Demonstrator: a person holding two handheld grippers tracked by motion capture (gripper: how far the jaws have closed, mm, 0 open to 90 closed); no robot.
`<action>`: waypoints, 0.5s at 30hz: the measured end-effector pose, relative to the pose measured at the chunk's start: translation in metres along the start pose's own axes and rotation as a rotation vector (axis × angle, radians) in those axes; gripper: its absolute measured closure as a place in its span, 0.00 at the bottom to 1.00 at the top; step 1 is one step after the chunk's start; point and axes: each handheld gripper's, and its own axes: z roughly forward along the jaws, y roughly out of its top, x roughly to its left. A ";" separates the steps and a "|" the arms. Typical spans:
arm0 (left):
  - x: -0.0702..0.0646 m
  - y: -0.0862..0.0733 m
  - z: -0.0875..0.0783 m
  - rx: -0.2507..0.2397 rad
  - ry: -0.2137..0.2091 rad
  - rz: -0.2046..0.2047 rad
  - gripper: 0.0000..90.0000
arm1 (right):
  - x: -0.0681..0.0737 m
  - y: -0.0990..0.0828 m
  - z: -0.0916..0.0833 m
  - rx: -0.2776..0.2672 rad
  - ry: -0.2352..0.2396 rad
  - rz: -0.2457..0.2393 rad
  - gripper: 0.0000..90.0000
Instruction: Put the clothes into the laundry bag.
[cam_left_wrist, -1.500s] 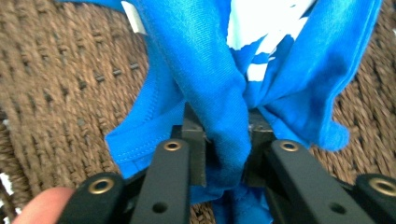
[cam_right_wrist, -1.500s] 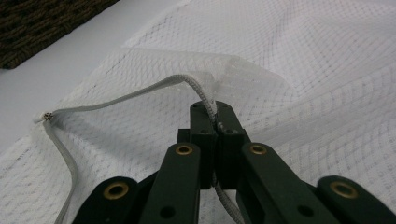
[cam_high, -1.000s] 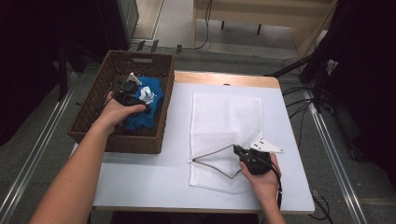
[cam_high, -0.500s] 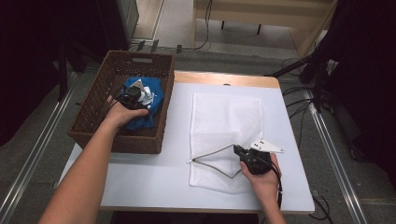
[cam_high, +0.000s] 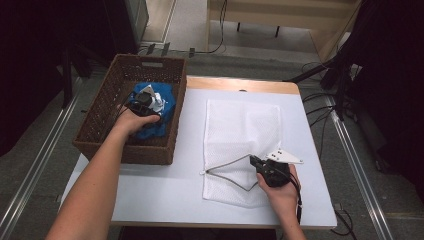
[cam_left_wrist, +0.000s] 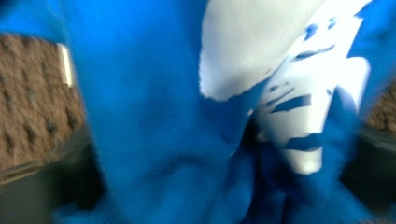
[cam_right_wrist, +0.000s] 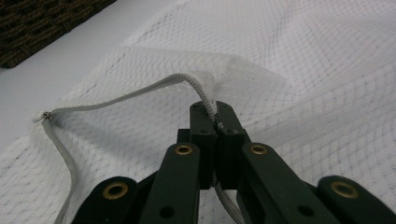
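A blue garment with a white print (cam_high: 167, 102) lies bunched in a brown wicker basket (cam_high: 102, 117) at the table's left. My left gripper (cam_high: 151, 106) points down into it. In the blurred left gripper view the blue garment (cam_left_wrist: 154, 116) sits between two dark jaws that stand wide apart and have just been closing. A white mesh bag (cam_high: 245, 125) lies flat on the table's right half. My right gripper (cam_high: 253, 161) is shut on the bag's zipper edge (cam_right_wrist: 140, 91) and lifts it, so the mouth gapes toward the basket. The right gripper (cam_right_wrist: 215, 119) pinches the zipper cord.
The white table top (cam_high: 165, 190) has bare room between the basket and the bag. A wooden strip (cam_high: 240, 84) runs along the far edge. Cables (cam_high: 325, 95) trail on the floor at the right, and metal rails (cam_high: 30, 170) run along both sides.
My left hand has sunk lower into the basket, onto the blue garment. The right hand and the bag's lifted edge have stayed where they were.
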 end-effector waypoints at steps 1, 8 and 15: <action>0.001 0.000 0.000 0.000 -0.004 0.001 0.17 | 0.000 0.000 0.000 0.000 -0.001 0.001 0.99; 0.005 0.001 -0.010 -0.064 -0.026 -0.005 0.68 | 0.000 0.000 -0.001 -0.002 -0.001 0.001 0.99; 0.012 -0.001 -0.019 -0.088 -0.052 -0.037 0.80 | -0.001 0.000 -0.001 -0.006 0.001 0.003 0.99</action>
